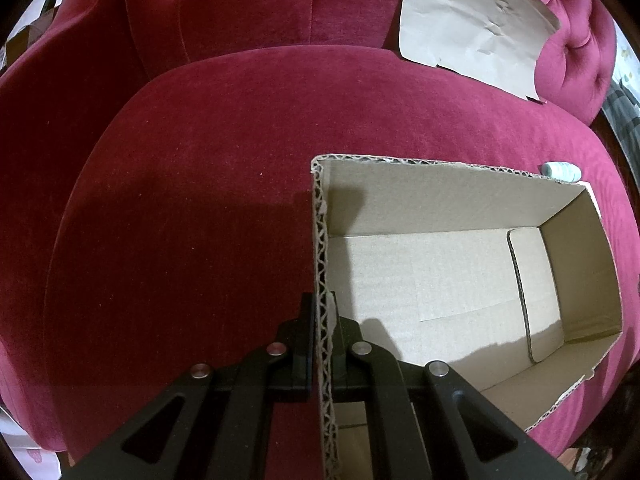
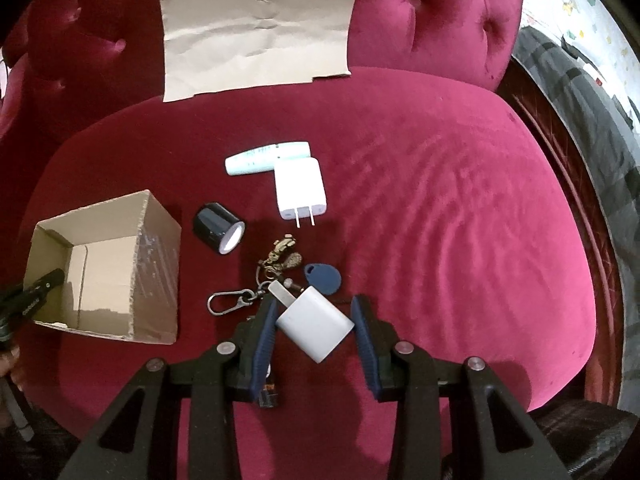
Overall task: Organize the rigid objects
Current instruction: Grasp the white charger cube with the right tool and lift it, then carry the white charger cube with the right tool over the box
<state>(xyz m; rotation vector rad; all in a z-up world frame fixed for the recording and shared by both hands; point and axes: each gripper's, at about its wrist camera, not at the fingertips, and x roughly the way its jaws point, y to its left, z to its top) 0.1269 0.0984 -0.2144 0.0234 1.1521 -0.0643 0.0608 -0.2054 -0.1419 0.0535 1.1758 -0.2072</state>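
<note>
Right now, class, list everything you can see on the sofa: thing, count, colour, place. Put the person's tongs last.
box: one, brown, seat left, empty
paper: one, tan, against backrest
tube: one, pale green, behind big charger
big charger: one, white, seat middle
cap: one, black, right of box
keys: one bunch, brass with blue fob
small charger: one, white, in right tongs
sofa: one, crimson
left tongs: black, shut on box wall
right tongs: black, blue pads

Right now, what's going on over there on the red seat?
The left gripper is clamped on the wall of an open cardboard box, which looks empty. The right gripper holds a small white charger above the cushion. A bigger charger, keys, a black cylinder and a pale tube lie loose.
</note>
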